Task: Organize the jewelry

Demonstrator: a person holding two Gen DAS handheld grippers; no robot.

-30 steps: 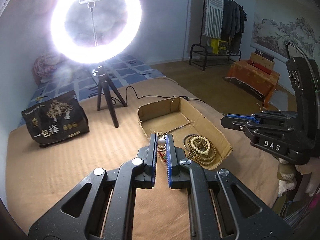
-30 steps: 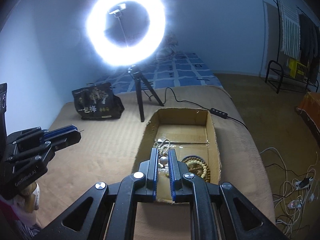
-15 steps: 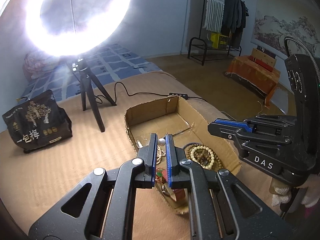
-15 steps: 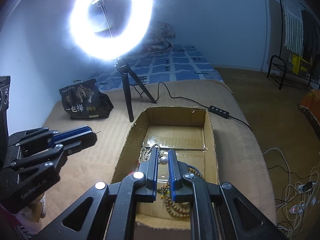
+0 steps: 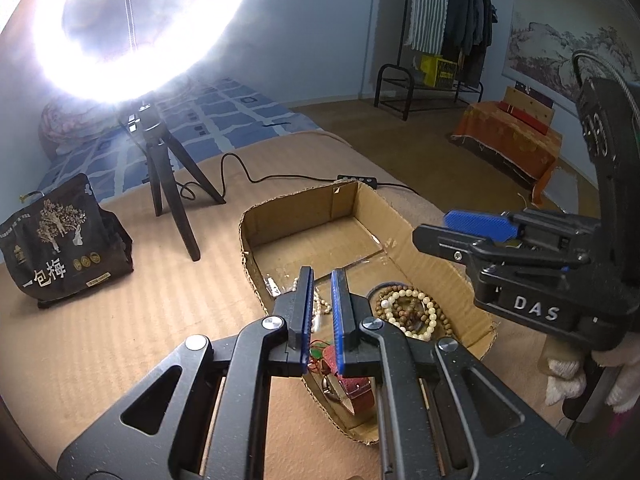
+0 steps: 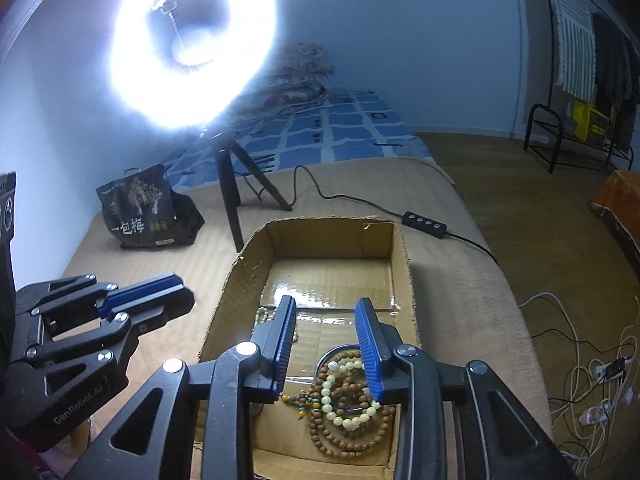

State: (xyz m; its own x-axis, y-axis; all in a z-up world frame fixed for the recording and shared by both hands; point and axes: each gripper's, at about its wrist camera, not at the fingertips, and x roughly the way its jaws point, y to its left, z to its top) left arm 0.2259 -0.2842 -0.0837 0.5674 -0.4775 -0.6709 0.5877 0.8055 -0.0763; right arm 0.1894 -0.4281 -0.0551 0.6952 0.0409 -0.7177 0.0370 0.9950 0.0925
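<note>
An open cardboard box (image 5: 424, 240) (image 6: 404, 264) sits on the tan bed cover. In it lie cream and brown bead bracelets (image 5: 408, 312) (image 6: 348, 400), a thin pearl strand (image 5: 320, 304) (image 6: 262, 314) and a red strap (image 5: 352, 384). My left gripper (image 5: 321, 276) is open and empty above the box's near left part. My right gripper (image 6: 325, 306) is open and empty over the bracelets; it also shows in the left wrist view (image 5: 476, 226).
A ring light on a black tripod (image 5: 168, 184) (image 6: 232, 184) stands behind the box, its cable and controller (image 6: 426, 224) running right. A dark snack bag (image 5: 60, 240) (image 6: 148, 208) stands at the left. Cables lie on the floor (image 6: 592, 376).
Both grippers held a pearl between shut jaws; now both have opened and the pearls are gone from them. Both moved forward over the box.
</note>
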